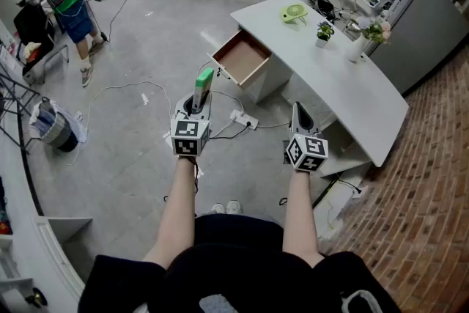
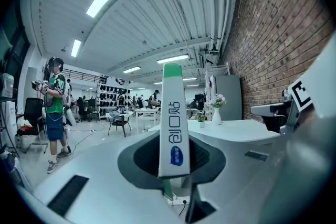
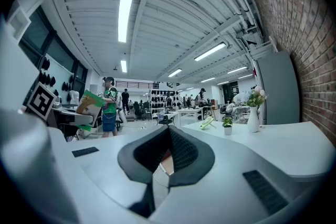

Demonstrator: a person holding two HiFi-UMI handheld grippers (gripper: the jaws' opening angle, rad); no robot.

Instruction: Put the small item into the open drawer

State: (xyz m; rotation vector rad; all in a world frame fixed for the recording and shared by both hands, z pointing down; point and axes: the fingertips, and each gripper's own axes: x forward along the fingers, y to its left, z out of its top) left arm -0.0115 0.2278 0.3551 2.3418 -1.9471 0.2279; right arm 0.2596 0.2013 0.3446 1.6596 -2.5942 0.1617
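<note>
Box (image 2: pixel 172 123): slim, flat, white card, green top band, blue oval mark. Upright, pinched in my left gripper (image 1: pixel 196 105) above the floor, well apart from the open brown-lined drawer (image 1: pixel 242 56) at the smooth white desk's (image 1: pixel 344 84) edge. Right gripper (image 1: pixel 298 111) closed, empty.

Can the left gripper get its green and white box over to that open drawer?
Probably yes, though likely with a step forward. The left gripper holds the box upright, and the open drawer lies ahead of it with only floor between. The drawer's top is uncovered and it looks empty.
</note>
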